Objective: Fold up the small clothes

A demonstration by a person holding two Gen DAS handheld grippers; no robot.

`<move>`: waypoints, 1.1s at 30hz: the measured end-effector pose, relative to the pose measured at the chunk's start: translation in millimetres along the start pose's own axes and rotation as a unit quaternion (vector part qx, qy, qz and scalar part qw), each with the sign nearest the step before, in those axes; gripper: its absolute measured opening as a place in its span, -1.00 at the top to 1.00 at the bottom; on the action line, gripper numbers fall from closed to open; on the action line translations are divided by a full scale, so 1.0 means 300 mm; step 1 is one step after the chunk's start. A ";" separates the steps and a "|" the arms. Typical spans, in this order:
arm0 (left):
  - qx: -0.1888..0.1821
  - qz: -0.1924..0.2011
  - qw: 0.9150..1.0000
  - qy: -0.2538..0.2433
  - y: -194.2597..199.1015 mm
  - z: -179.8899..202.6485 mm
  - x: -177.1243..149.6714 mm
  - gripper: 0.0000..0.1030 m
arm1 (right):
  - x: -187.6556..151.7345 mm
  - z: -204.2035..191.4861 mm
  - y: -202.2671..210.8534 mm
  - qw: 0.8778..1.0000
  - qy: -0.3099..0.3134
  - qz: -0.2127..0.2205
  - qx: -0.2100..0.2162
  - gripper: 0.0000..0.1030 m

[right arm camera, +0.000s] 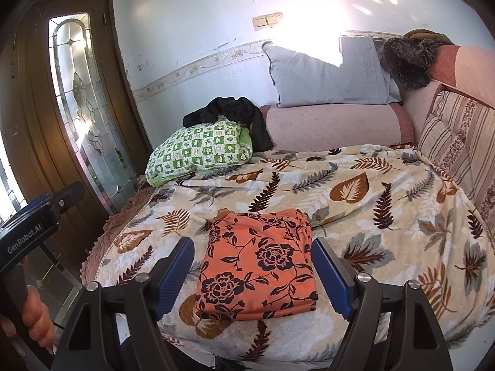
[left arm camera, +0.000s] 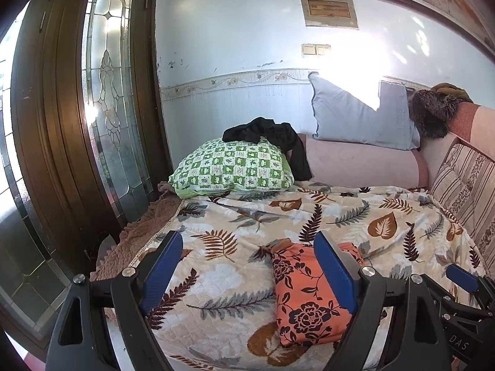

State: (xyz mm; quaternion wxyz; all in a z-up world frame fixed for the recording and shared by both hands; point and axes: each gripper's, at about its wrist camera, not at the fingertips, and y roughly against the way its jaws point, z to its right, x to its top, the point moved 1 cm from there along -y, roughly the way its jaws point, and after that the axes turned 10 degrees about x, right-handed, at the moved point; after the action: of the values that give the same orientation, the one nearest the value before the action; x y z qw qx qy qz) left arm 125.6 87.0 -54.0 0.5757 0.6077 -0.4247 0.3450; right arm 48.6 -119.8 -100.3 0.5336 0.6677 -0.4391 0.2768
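Spread over the bed, your leaf-print blanket (right arm camera: 371,198) carries the orange floral garment (right arm camera: 256,262), folded square; both grippers, left (left arm camera: 247,275) and right (right arm camera: 252,278), hover spread and empty. Next, probably fetch the black garment (right arm camera: 229,114) off the checked pillow (right arm camera: 198,151).

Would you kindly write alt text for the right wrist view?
A folded orange floral garment lies on a leaf-print blanket, framed by the open right gripper, which touches nothing. Behind are a green checked pillow with black clothing on it, and a glass-panelled door at left.
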 end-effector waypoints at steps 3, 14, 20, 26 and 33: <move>-0.004 -0.004 1.000 -0.005 -0.009 0.001 -0.002 -0.69 | 0.002 -0.003 -0.008 1.000 0.001 -0.002 -0.001 -0.57; -0.011 -0.006 1.000 -0.006 -0.024 0.001 -0.003 -0.69 | 0.003 -0.023 -0.051 1.000 0.007 -0.011 0.002 -0.57; -0.016 -0.008 1.000 -0.009 -0.026 0.011 0.000 -0.69 | 0.009 -0.023 -0.055 1.000 0.008 -0.007 -0.002 -0.57; -0.024 -0.006 1.000 -0.013 -0.020 0.023 0.006 -0.69 | 0.012 -0.015 -0.060 1.000 0.007 -0.009 -0.001 -0.57; -0.028 -0.005 0.999 -0.014 -0.016 0.027 0.012 -0.69 | 0.015 -0.010 -0.065 1.000 0.009 -0.008 0.003 -0.57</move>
State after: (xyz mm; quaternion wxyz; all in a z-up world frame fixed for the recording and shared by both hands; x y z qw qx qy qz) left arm 130.9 78.4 -53.6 0.5880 0.5984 -0.4393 0.3213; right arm 68.2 -117.3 -105.0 0.5382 0.6700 -0.4279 0.2800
